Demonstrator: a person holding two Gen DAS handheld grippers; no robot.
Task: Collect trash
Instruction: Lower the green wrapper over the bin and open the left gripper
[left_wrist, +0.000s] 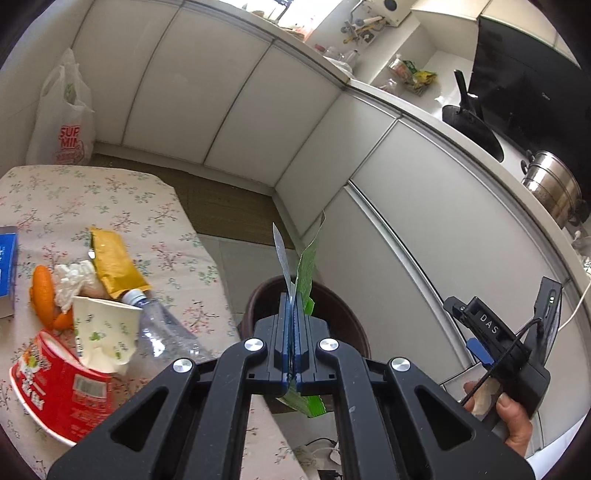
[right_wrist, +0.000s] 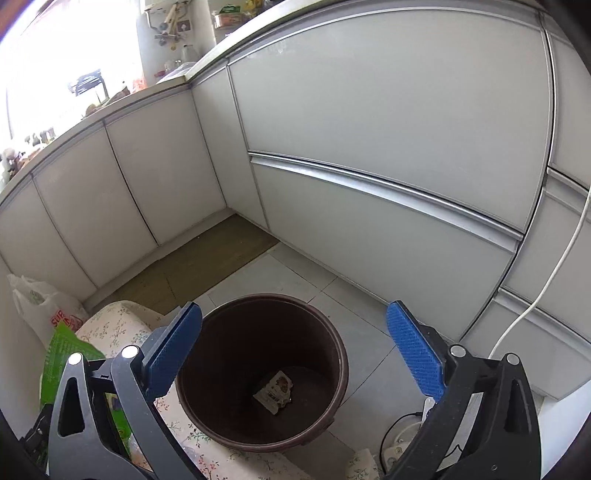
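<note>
My left gripper (left_wrist: 294, 301) is shut on a green and silver snack wrapper (left_wrist: 308, 266) and holds it above the dark brown trash bin (left_wrist: 343, 314) on the floor. The wrapper also shows at the left of the right wrist view (right_wrist: 64, 350). My right gripper (right_wrist: 293, 345) is open and empty, above the bin (right_wrist: 332, 332). A small wrapper (right_wrist: 275, 391) lies at the bin's bottom. On the floral table (left_wrist: 74, 199) lie a yellow pouch (left_wrist: 112, 258), a clear plastic bottle (left_wrist: 166, 328), a paper cup (left_wrist: 103, 332), a red noodle bowl (left_wrist: 59, 384), crumpled tissue (left_wrist: 72, 277) and orange peel (left_wrist: 42, 288).
White cabinets (right_wrist: 369, 129) line the wall behind the bin. A white plastic bag (left_wrist: 62, 110) stands by the table's far end. A blue box (left_wrist: 7, 266) sits at the table's left edge. A steel pot (left_wrist: 552, 184) and a black pan (left_wrist: 472, 125) are on the counter. A white cable (right_wrist: 546, 280) hangs at the right.
</note>
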